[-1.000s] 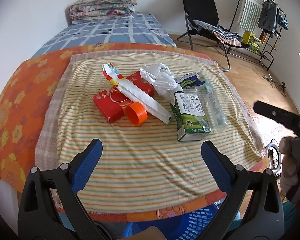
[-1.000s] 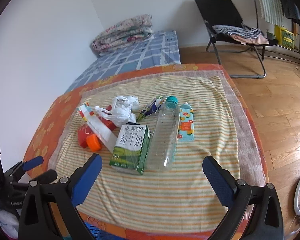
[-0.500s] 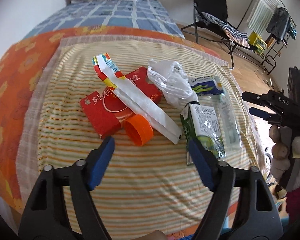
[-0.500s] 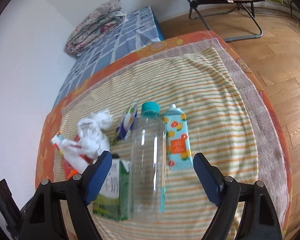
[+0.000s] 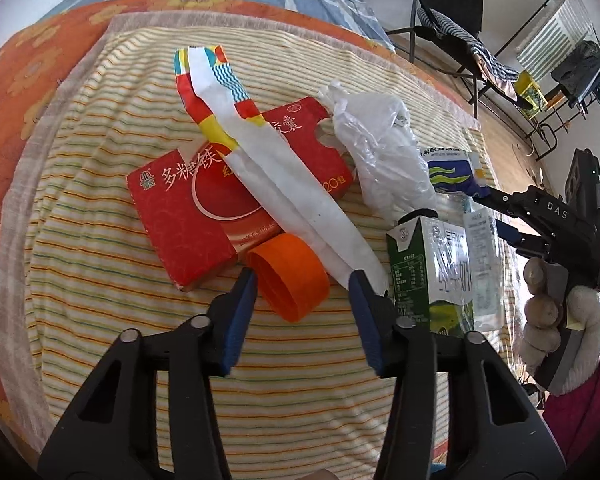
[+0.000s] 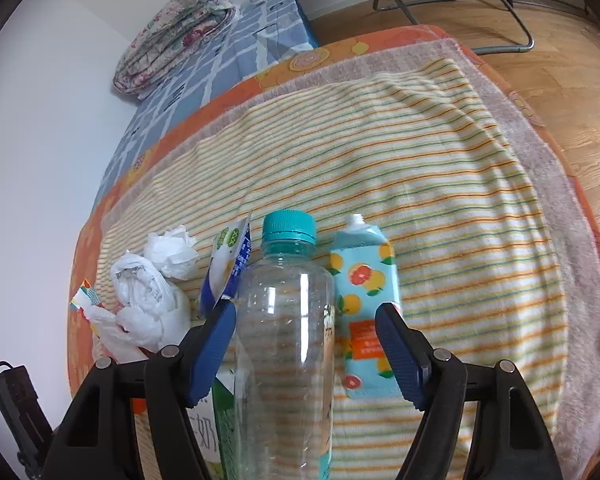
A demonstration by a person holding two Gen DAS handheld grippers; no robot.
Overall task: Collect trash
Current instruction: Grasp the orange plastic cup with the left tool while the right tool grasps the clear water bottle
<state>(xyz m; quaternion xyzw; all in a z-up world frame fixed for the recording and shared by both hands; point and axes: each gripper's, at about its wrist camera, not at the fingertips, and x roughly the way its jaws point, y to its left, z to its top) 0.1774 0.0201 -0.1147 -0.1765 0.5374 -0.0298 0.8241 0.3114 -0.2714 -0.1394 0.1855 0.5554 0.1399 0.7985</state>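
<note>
Trash lies on a striped towel [image 5: 100, 240]. My left gripper [image 5: 302, 276] is open, its blue pads on either side of an orange cap [image 5: 288, 276], close above it. Beside the cap lie a red box [image 5: 204, 200], a long white wrapper [image 5: 284, 176], a crumpled white bag [image 5: 384, 152] and a green milk carton [image 5: 424, 268]. My right gripper [image 6: 306, 312] is open around a clear bottle with a teal cap [image 6: 286, 320], which lies between the pads. A fruit-print pouch [image 6: 366, 304] lies right of the bottle.
A blue-and-white wrapper [image 6: 230, 264] and crumpled tissue [image 6: 174, 252] lie left of the bottle. The towel covers an orange flowered cloth [image 5: 16, 64]. Beyond are a blue checked mattress [image 6: 220, 60], a folding chair [image 5: 452, 12] and wooden floor [image 6: 560, 60].
Both grippers moved forward and down toward the trash. The left one narrowed and now brackets the orange cap; the right one now brackets the clear bottle.
</note>
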